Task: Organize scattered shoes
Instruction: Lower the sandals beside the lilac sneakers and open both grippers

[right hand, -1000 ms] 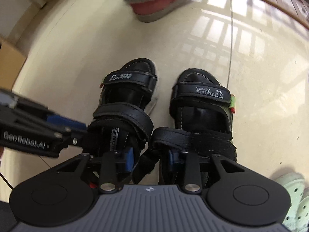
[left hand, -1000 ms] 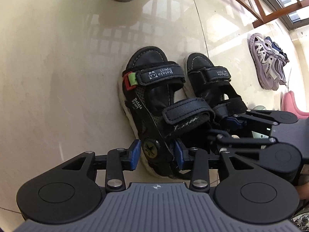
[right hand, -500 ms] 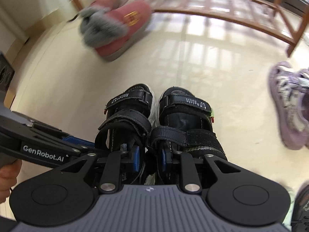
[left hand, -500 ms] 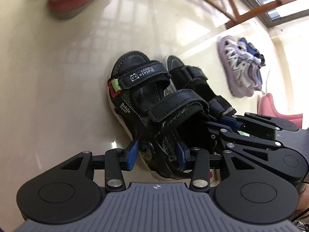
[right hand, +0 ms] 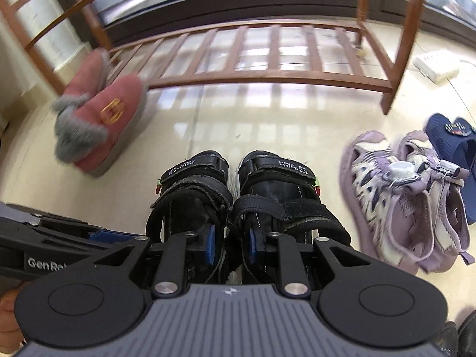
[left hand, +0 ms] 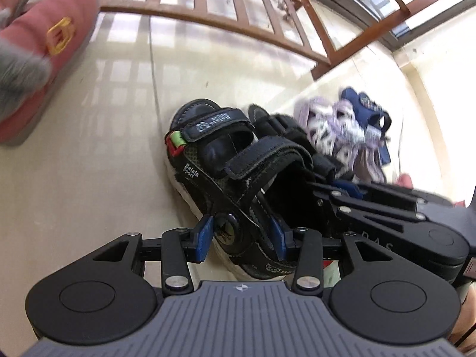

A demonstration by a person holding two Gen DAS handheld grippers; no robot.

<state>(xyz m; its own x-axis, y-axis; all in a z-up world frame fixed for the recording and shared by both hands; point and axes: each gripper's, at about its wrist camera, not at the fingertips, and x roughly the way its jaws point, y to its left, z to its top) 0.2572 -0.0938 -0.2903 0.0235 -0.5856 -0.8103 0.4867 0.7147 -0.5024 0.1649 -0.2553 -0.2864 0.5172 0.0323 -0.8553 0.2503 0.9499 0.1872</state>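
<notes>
The 2 black sandals are being carried as a pair, side by side with toes pointing at the wooden shoe rack (right hand: 255, 78), which looks like the reason for the double grip: keep them matched and lined up so both can go onto the slats together. The left gripper (left hand: 240, 235) is clamped on the heel of the left sandal (left hand: 226, 166), its blue pads pressing either side of the heel wall with the jaws standing roughly half open around it. The right gripper (right hand: 230, 245) sits narrower, 1 blue pad inside each sandal, so it seems to pinch the 2 adjoining inner walls together, touching both the left one and the right sandal (right hand: 279, 190). I judge that grip is what keeps the pair from splaying. The sandals hang just short of the rack, above the pale tiled floor (right hand: 267, 125). A pink fur-trimmed slipper (right hand: 101, 125) lies near the rack's left end, and a heap of lilac sneakers (right hand: 410, 196) with a navy sandal (right hand: 452, 136) lies off to the right, still unsorted.
</notes>
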